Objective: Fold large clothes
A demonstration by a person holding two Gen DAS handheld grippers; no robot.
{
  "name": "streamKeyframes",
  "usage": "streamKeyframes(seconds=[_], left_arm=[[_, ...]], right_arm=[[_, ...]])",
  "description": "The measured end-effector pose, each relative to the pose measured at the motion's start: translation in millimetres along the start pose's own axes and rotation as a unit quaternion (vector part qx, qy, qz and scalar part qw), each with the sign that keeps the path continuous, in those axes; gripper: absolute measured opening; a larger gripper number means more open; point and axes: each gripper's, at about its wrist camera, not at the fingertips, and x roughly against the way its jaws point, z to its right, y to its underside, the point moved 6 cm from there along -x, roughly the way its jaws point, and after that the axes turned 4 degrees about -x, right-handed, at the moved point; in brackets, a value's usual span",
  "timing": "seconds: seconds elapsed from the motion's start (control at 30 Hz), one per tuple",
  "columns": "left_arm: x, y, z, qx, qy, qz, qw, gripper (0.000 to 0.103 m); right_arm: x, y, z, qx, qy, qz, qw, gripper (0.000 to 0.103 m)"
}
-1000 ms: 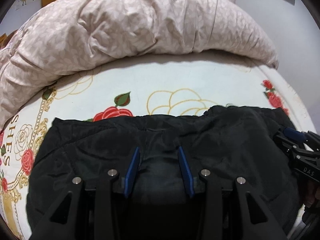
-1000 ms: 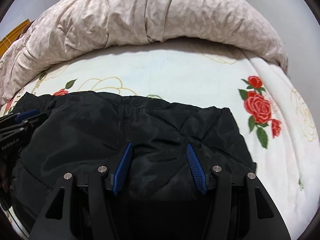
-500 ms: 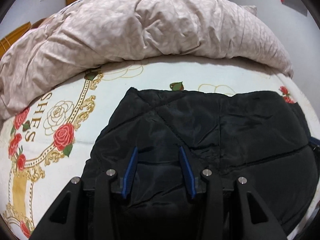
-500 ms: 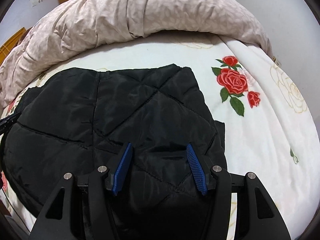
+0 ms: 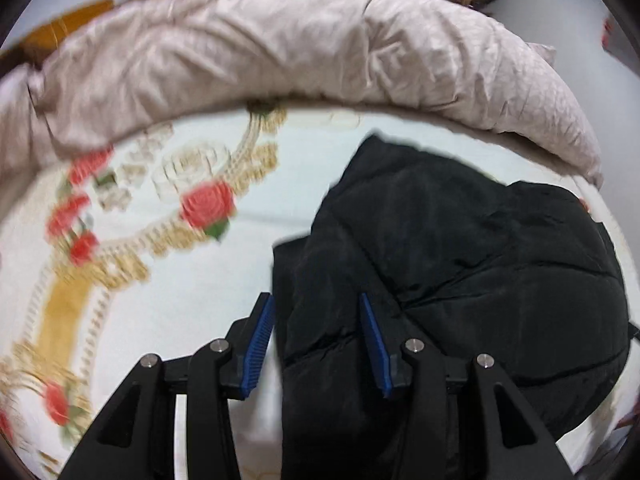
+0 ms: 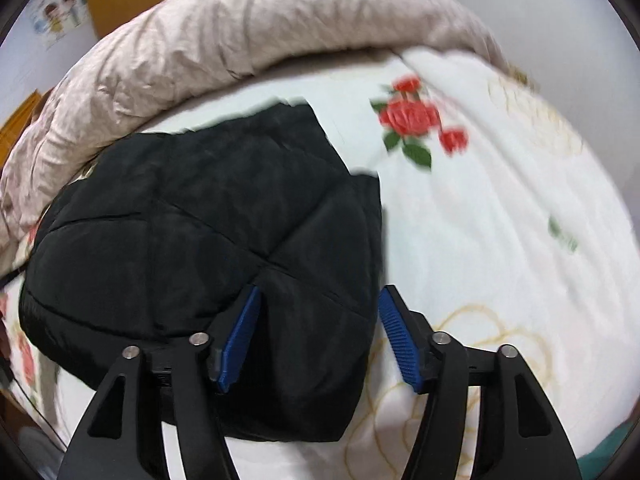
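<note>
Your left tongs [image 5: 316, 336] stand open, jaws spread, nothing pinched. The near left corner of the black jacket [image 5: 460, 280] lies between and under the blue pads; whether the pads touch cloth cannot be told, black on black. From these tongs the jacket runs forward and to the right.

Your right tongs [image 6: 320, 332] are open too, gripping nothing. The left pad sits over the jacket [image 6: 208, 232]; the right pad sits over bare bedsheet [image 6: 500, 208], just off the jacket's right edge. From here the bundle runs forward and to the left.

So you bracket the near edge, one tong at each near corner, about equally close. The jacket lies on the bedsheet as a puffy folded bundle, its long axis seemingly side to side between your hands, though fisheye curve makes that a loose reading. Judgement: a further fold would turn on that near edge going away from you, or one side going across.

Beyond the jacket is a strip of rose-printed sheet, then the rolled pale quilt [image 5: 300, 52] along the far side, apart from the jacket.

Hard to read:
- both views are motion-blurred, the sheet print smeared;
- the near edge is hidden behind the tong frames;
- sleeves, collar and zip cannot be picked out;
- layers underneath are not visible;
- neither tong shows in the other's view.
</note>
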Motion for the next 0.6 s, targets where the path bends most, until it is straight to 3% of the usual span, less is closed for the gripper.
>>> streamKeyframes(seconds=[0.13, 0.27, 0.6], left_arm=[[-20, 2, 1, 0.011, 0.007, -0.003, 0.9999, 0.054], [-28, 2, -7, 0.034, 0.017, -0.005, 0.9993, 0.070], [-54, 7, -14, 0.080, 0.082, -0.035, 0.9927, 0.082]], right_arm=[[-18, -4, 11, -0.033, -0.016, -0.009, 0.999, 0.070], [-34, -11, 17, -0.053, -0.039, -0.023, 0.998, 0.072], [-67, -9, 24, -0.084, -0.100, -0.060, 0.990, 0.078]])
